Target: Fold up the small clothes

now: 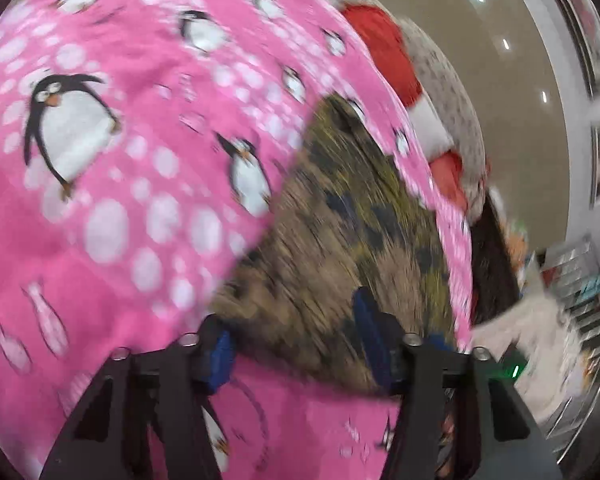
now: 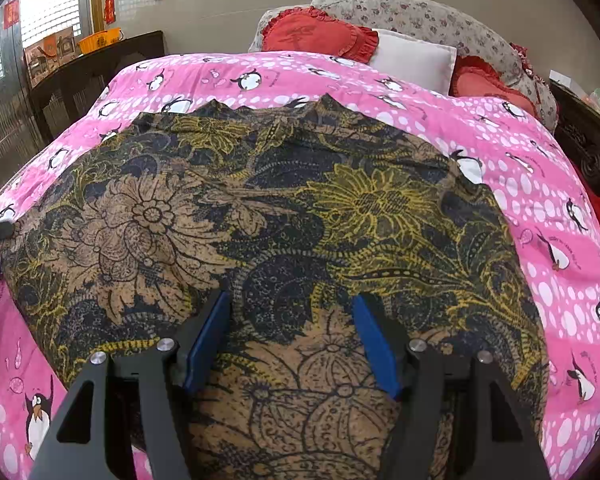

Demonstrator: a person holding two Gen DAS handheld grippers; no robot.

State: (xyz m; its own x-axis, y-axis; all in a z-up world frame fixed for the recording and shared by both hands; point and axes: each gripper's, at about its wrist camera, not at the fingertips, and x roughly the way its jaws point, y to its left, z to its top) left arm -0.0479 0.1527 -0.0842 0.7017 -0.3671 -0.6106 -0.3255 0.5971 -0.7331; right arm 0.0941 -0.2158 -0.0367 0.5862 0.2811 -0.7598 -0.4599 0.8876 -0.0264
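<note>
While the floral garment lies spread flat on the pink penguin bedspread, the right gripper hovers over its near edge, jaws apart; the left gripper, blurred, stands open at the garment's edge

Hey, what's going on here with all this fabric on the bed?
A person with a gripper in each hand is folding a brown and yellow floral garment spread flat on a pink penguin bedspread. The right gripper hovers open over the garment's near edge. The left gripper is at the garment's left edge, jaws apart; that view is too blurred to show a grip. No fold is made yet.
</note>
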